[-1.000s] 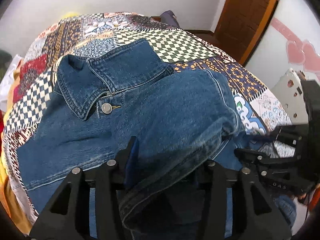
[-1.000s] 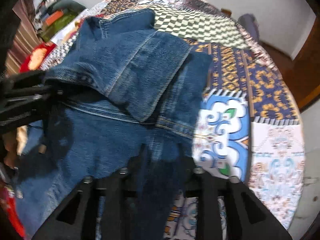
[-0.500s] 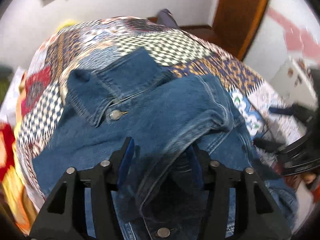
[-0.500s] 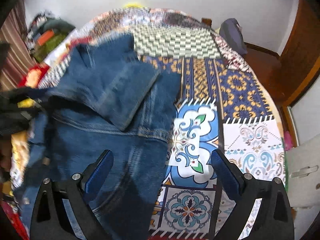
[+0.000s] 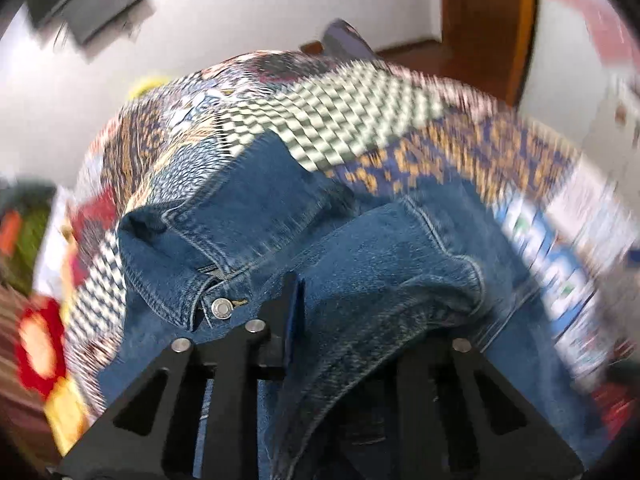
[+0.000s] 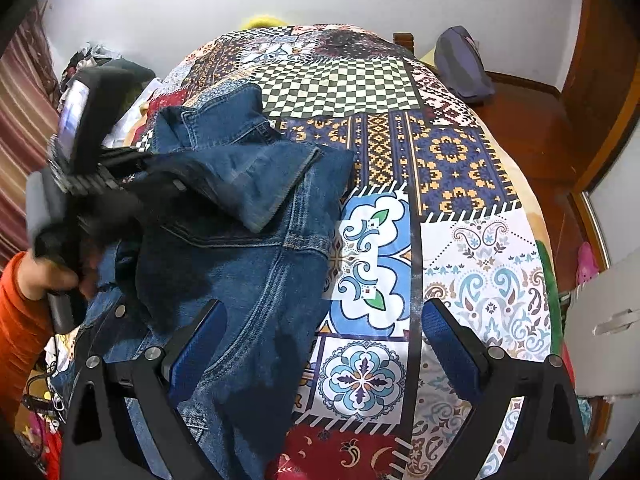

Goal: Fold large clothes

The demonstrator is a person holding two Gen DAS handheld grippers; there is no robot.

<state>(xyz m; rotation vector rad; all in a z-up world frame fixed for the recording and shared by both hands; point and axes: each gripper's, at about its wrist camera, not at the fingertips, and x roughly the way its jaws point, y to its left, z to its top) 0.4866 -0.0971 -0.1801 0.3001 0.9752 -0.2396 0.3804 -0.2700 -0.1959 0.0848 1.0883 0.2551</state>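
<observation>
One patchwork bedspread (image 6: 452, 152) under denim jacket (image 6: 260, 264); white walls.

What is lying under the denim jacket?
The patchwork bedspread lies under the denim jacket. The part beneath the jacket is covered, so anything else there cannot be seen.

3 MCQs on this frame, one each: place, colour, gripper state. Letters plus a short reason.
1. Where does the denim jacket lie?
A. on the patchwork bedspread
B. on the floor
C. on a hanger

2. What colour are the pads of the right gripper?
A. red
B. blue
C. white

3. How do the right gripper's jaws stand?
A. shut on the collar
B. shut on nothing
C. open, gripping nothing

Key: 1 A, the jacket is spread over the quilt. 2 B, both pads show blue in the right wrist view. 3 C, the fingers stand wide apart, with the jacket's edge and the quilt showing between them.
</observation>
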